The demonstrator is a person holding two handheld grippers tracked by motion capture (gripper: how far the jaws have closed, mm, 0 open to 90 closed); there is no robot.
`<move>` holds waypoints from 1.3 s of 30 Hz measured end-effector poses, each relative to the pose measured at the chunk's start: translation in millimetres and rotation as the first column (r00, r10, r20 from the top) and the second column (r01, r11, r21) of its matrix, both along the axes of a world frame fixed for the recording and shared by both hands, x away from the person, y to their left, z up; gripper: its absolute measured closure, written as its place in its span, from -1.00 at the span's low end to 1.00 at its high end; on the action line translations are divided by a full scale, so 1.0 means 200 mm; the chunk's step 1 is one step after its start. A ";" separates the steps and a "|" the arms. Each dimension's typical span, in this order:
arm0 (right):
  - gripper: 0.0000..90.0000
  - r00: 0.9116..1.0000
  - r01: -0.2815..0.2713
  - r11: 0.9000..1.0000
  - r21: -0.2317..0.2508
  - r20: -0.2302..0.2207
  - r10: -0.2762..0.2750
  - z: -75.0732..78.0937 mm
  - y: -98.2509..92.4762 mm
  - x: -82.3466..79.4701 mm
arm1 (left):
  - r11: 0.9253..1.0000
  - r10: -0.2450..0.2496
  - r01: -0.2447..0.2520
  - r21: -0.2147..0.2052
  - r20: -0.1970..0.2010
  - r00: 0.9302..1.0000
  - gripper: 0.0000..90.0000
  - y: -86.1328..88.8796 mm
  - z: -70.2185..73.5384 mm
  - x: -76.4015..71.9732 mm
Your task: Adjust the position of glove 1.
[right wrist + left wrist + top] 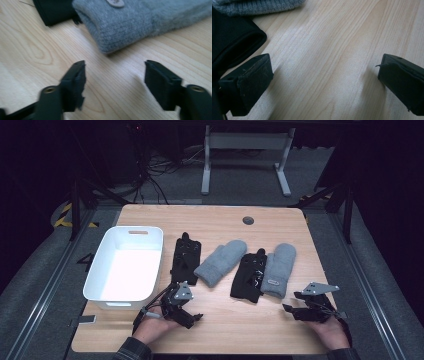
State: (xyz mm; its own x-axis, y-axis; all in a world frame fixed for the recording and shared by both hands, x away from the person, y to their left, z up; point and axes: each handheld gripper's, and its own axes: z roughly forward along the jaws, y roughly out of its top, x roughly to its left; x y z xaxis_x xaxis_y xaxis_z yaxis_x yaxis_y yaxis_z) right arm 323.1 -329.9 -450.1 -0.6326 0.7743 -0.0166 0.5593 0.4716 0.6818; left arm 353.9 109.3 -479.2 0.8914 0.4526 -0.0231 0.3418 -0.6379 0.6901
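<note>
The right hand-held gripper [296, 309] hovered low over the tabletop [235, 325], jaws spread wide and empty, aimed at the cuff of the right grey mitten [140, 22] just ahead. The left hand-held gripper [187, 312] was likewise wide open, holding nothing, beside the left black glove [232, 40]. Judging by this, the reach was underway; the next move called for closing on a cuff. The second black glove [248, 276] touched the right grey mitten, risking a double grab. The other grey mitten [220, 262] and white bin [100, 270] lay leftward.

A wooden table [220, 330] carries a white bin [100, 292], two black gloves [185, 257] and two grey mittens [220, 262].
</note>
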 end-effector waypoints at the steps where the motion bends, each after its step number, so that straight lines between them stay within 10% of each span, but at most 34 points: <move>1: 0.17 1.000 -0.013 1.000 0.011 -0.002 0.013 0.01 0.00 0.00 | 1.000 0.000 0.000 -0.001 0.000 1.000 -1.00 0.00 0.00 0.00; 7: 0.99 0.999 -0.044 0.998 0.043 0.005 0.044 0.08 -0.01 0.04 | 1.000 -0.001 0.001 0.000 0.000 1.000 -1.00 0.00 0.00 0.00; 20: 1.00 0.998 -0.063 0.996 0.066 0.010 0.062 0.16 0.01 0.19 | 1.000 -0.004 0.004 0.001 0.000 1.000 -1.00 0.00 0.00 0.00; 39: 1.00 0.998 -0.056 0.998 0.007 -0.026 0.056 0.07 0.08 0.36 | 1.000 -0.011 0.011 0.003 -0.003 1.000 -1.00 0.00 0.00 0.01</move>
State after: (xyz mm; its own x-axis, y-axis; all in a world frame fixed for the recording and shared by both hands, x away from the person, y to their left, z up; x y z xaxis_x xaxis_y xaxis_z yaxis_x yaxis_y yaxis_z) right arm 396.1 -314.6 -435.3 -0.6750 0.7378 0.0054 0.5500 0.4983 0.6702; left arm 355.1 109.1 -479.0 0.8961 0.4431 -0.0248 0.3371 -0.6433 0.6874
